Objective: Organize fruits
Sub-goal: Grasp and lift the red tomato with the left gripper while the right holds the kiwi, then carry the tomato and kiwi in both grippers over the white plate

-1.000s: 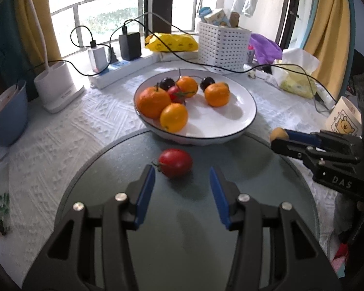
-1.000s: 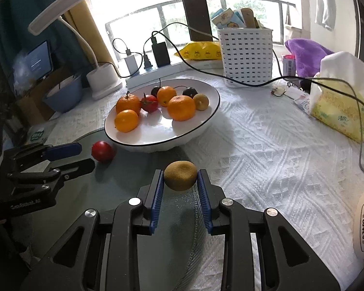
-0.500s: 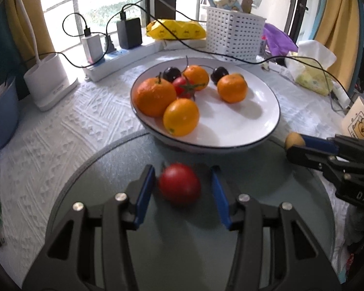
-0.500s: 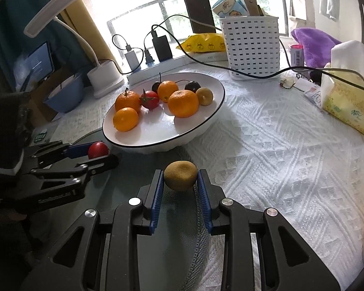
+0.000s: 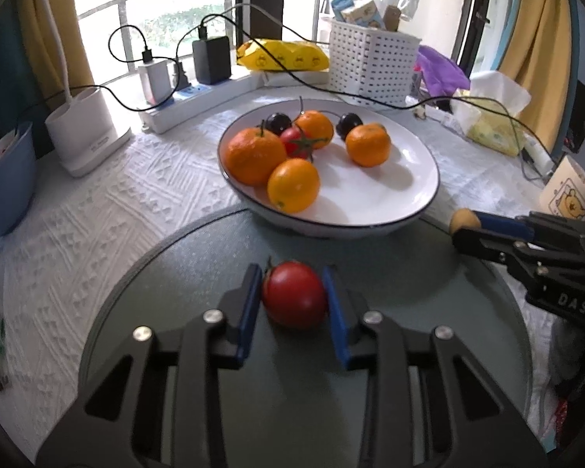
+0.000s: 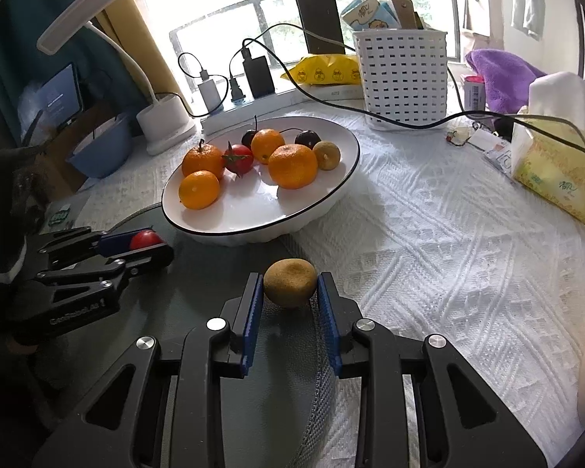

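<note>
The tomato (image 5: 295, 295) sits on the dark round mat (image 5: 183, 273), at six o'clock from the white bowl (image 5: 409, 218), between the blue pads of the left gripper (image 5: 292, 304), whose jaws are closing on it and look to be touching both sides. At three o'clock from it, the right gripper (image 6: 288, 300) is clamped on a brownish-yellow fruit (image 6: 289, 282), just off the bowl's near rim. The bowl already holds oranges (image 5: 253, 160), another tomato and dark cherries. To do this well, squeeze only until the skin stops slipping, lift straight up clear of the rim, then lower into the bare patch at the bowl's four o'clock, one hand at a time.
</note>
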Demonstrator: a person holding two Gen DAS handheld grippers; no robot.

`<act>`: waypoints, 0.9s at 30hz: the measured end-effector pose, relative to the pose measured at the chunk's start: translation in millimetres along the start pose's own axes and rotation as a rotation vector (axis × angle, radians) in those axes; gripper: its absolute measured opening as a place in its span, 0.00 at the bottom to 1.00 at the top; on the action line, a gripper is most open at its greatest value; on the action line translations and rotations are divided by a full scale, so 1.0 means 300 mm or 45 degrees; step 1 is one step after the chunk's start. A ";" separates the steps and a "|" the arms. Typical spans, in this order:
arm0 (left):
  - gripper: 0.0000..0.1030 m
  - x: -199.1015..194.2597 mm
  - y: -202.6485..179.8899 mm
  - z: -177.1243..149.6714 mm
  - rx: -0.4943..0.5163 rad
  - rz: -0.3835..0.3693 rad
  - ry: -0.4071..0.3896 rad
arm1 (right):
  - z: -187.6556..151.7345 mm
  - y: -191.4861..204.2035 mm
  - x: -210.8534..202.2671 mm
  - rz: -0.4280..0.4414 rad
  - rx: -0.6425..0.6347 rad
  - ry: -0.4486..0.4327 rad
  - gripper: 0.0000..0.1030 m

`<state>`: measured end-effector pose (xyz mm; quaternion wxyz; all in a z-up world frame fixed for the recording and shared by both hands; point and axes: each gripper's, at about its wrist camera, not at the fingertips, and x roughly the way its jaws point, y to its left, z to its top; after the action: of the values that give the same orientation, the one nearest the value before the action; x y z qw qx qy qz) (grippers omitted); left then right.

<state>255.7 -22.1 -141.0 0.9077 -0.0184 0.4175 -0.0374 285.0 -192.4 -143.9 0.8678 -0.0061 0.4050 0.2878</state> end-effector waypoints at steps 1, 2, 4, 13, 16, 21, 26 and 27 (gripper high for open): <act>0.33 -0.012 0.001 -0.003 0.000 -0.004 -0.009 | -0.001 0.004 -0.006 -0.002 -0.002 -0.004 0.30; 0.33 -0.021 0.001 -0.004 0.001 -0.005 -0.016 | -0.001 0.009 -0.011 -0.003 -0.006 -0.006 0.30; 0.33 -0.038 0.003 -0.006 0.001 -0.001 -0.028 | 0.001 0.020 -0.024 -0.005 -0.016 -0.015 0.30; 0.33 -0.135 0.008 0.007 -0.019 -0.038 -0.121 | 0.017 0.067 -0.091 -0.011 -0.052 -0.065 0.30; 0.33 -0.173 0.003 0.025 -0.026 -0.056 -0.168 | 0.026 0.075 -0.116 -0.018 -0.065 -0.078 0.30; 0.33 -0.200 -0.017 0.059 -0.013 -0.085 -0.205 | 0.054 0.076 -0.149 -0.027 -0.084 -0.108 0.30; 0.33 -0.188 -0.041 0.097 0.003 -0.113 -0.210 | 0.083 0.062 -0.152 -0.032 -0.088 -0.122 0.30; 0.33 -0.183 -0.045 0.102 0.006 -0.118 -0.209 | 0.087 0.058 -0.152 -0.032 -0.088 -0.122 0.30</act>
<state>242.6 -30.9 -78.8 0.9362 -0.0386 0.3404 -0.0786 271.4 -193.9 -90.4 0.8890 -0.0272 0.3528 0.2906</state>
